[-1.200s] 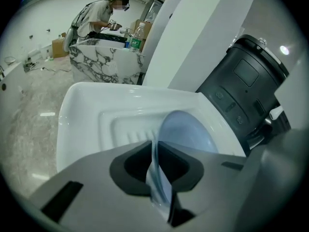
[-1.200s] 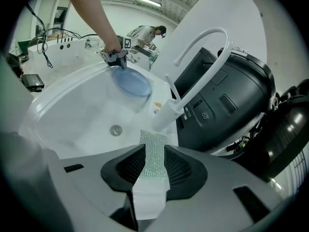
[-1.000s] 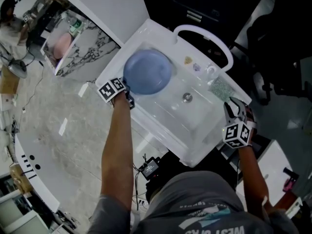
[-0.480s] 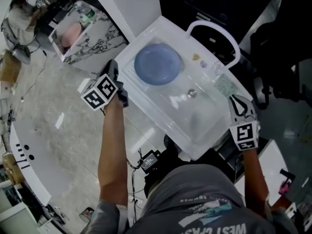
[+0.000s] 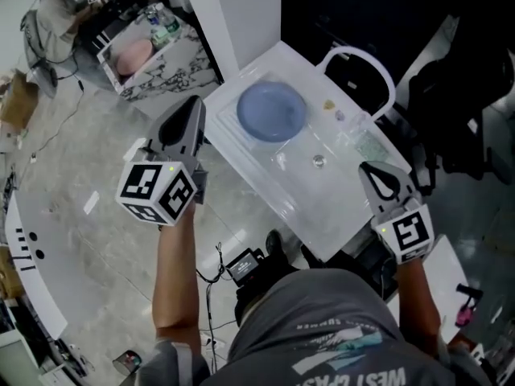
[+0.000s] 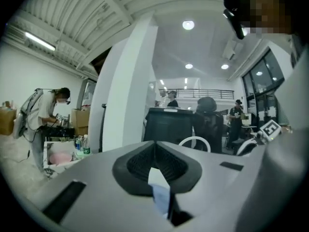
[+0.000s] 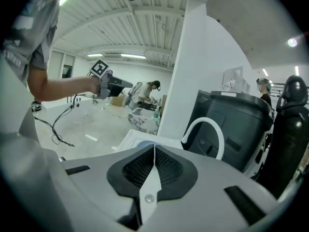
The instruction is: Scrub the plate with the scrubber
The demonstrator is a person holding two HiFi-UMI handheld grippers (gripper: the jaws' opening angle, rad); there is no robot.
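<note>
The blue plate lies flat in the far end of the white sink. A pale green scrubber rests on the sink's right rim. My left gripper is raised high to the left of the sink, well clear of the plate. Its jaws have just been closing and are shut on nothing. My right gripper hovers above the sink's right corner, just short of the scrubber. It too has just been closing, and its jaws meet with nothing between them.
A white arched faucet stands behind the sink, and the drain sits mid-basin. A marble-topped cart and a person are at the far left. A black device with cables lies on the floor below the sink.
Both grippers have lifted away from the sink toward the camera. The left one has come off the plate's edge, the right has drawn back from the scrubber, and both sets of jaws have closed.
</note>
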